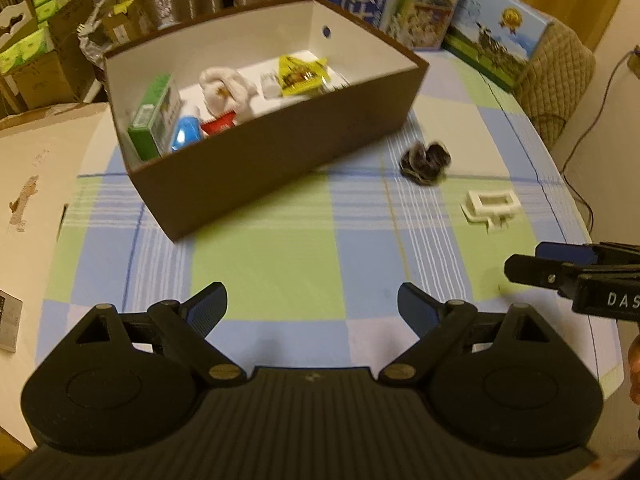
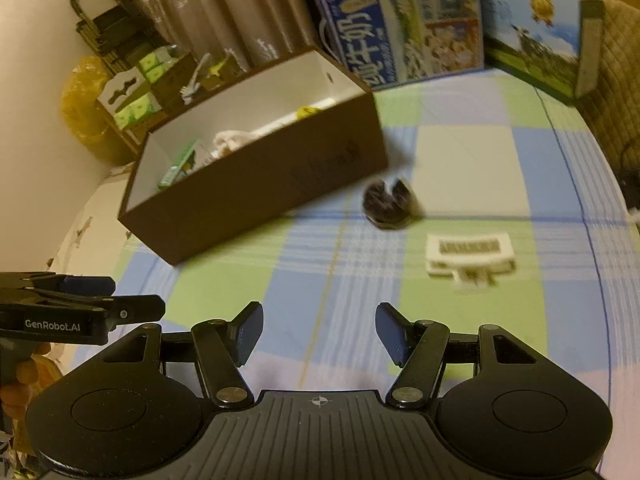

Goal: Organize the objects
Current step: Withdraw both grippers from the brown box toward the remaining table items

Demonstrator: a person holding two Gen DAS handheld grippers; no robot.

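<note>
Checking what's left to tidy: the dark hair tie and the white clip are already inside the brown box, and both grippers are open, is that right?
Not quite. The dark hair tie and white clip lie on the tablecloth outside the brown box, as the left wrist view shows. Both the left gripper and right gripper are open.

Prob. home dining rm: checked tablecloth (image 1: pixel 280 264), curtains (image 2: pixel 224 12), milk cartons (image 2: pixel 400 24), quilted chair (image 1: pixel 556 76).
</note>
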